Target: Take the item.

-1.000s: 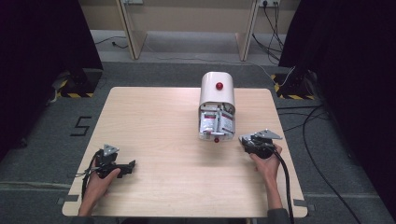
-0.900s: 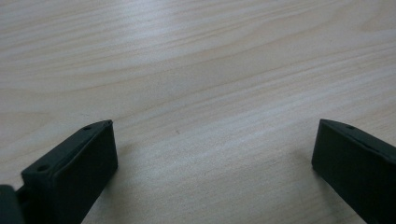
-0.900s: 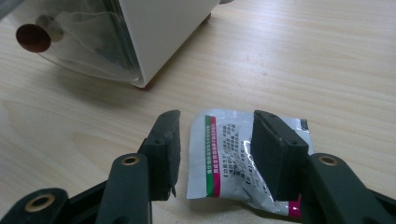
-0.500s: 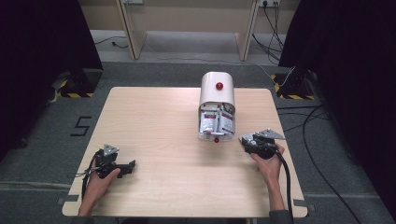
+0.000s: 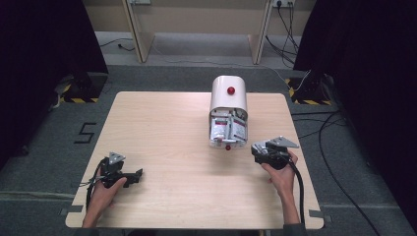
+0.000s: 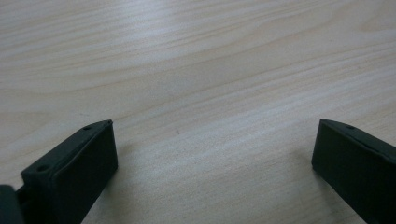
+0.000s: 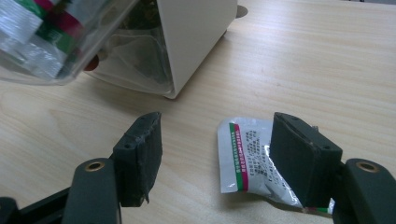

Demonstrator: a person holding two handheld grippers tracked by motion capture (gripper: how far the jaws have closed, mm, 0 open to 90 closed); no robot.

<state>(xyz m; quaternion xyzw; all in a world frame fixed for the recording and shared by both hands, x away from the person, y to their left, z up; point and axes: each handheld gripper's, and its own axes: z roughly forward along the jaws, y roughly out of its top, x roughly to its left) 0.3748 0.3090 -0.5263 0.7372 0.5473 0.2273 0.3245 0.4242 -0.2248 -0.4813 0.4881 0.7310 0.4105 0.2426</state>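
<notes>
The right gripper [image 7: 215, 154] jaws had just spread, releasing the sachet [image 7: 250, 161] on the counter [image 7: 327, 60], at five o'clock from the dispenser [image 7: 194, 42]; left gripper [image 6: 212, 154] jaws stood released.

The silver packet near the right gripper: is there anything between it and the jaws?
Nothing visible stands between them. In the right gripper view the silver packet lies flat on the table, partly behind one jaw of the right gripper, whose jaws have just been opening. The white dispenser stands farther off, to one side.

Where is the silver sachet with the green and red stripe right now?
In the right gripper view, the sachet lies flat on the table, beside the right tool's right-hand jaw, near the white dispenser.
</notes>
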